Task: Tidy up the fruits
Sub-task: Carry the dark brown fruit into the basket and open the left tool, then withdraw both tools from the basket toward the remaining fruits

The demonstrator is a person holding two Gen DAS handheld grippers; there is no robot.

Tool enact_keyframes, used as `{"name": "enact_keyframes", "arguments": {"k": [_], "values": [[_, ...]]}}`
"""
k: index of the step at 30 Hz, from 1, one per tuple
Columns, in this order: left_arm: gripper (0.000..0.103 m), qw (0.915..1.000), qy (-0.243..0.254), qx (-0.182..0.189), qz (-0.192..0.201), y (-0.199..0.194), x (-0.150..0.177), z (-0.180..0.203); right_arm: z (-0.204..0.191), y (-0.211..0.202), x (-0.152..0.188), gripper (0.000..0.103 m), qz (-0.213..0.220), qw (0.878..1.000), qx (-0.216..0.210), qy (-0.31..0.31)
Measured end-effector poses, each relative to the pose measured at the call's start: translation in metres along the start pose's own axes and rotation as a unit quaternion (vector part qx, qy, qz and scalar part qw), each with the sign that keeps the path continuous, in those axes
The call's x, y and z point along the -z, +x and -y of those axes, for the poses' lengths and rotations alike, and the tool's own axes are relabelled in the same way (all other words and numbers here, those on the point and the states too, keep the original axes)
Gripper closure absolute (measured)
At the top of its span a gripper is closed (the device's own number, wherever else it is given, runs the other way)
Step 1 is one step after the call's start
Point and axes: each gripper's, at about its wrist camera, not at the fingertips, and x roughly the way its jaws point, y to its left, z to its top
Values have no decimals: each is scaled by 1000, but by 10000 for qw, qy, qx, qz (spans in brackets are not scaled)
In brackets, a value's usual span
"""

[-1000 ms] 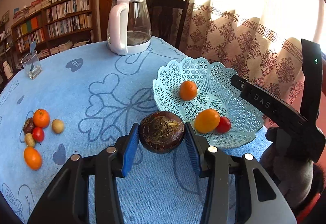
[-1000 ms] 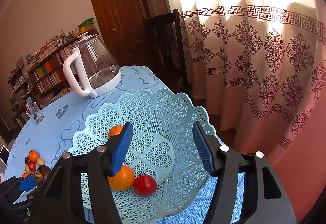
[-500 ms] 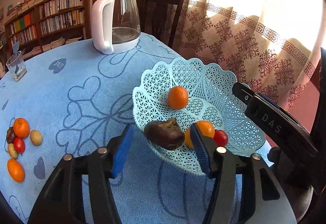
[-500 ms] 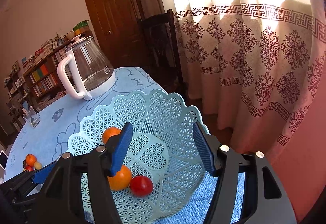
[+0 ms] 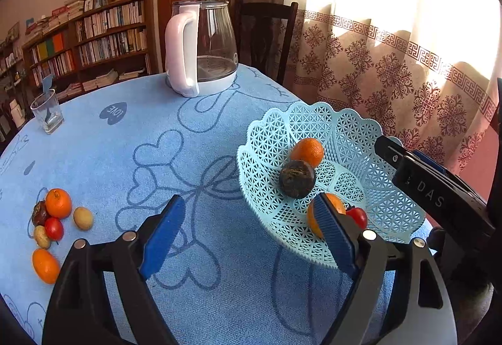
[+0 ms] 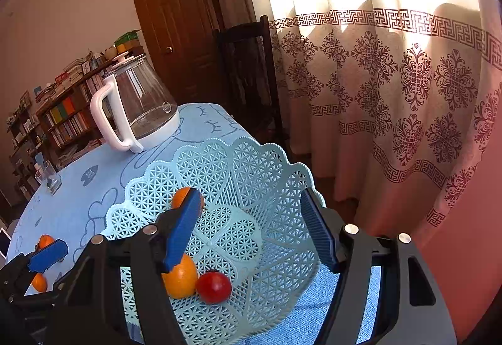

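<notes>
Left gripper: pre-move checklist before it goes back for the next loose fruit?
1. Left gripper fingers have just been opening, nothing between them: ok.
2. Dark fruit lies in the basket, clear of the fingers: ok.
3. Dark fruit settled, not rolling: cannot tell.
4. Loose fruit pile on the tablecloth in view, path unobstructed: ok.
5. Right gripper open over the basket, away from the pile: ok.
</notes>
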Motion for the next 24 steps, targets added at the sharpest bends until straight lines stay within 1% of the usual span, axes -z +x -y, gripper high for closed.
{"name": "enact_keyframes", "arguments": {"k": [2,4,11,12,14,24], "values": [[19,10000,55,-75,33,-2,1,0,0,0,0,35,1,10000,-2,-8],[14,9999,85,-127,74,-3,1,0,0,0,0,35,1,10000,-3,-8],[14,9994,125,-292,150,-9,3,-3,-3,-1,0,33,13,10000,-16,-48],[14,9993,132,-315,154,-9,3,-3,-3,-1,1,30,23,10000,-16,-52],[13,9991,150,-361,157,-9,3,-2,-3,-2,1,27,57,10000,-18,-60],[12,9984,144,-525,142,-11,8,-9,-6,-3,1,26,45,9999,-77,-109]]}}
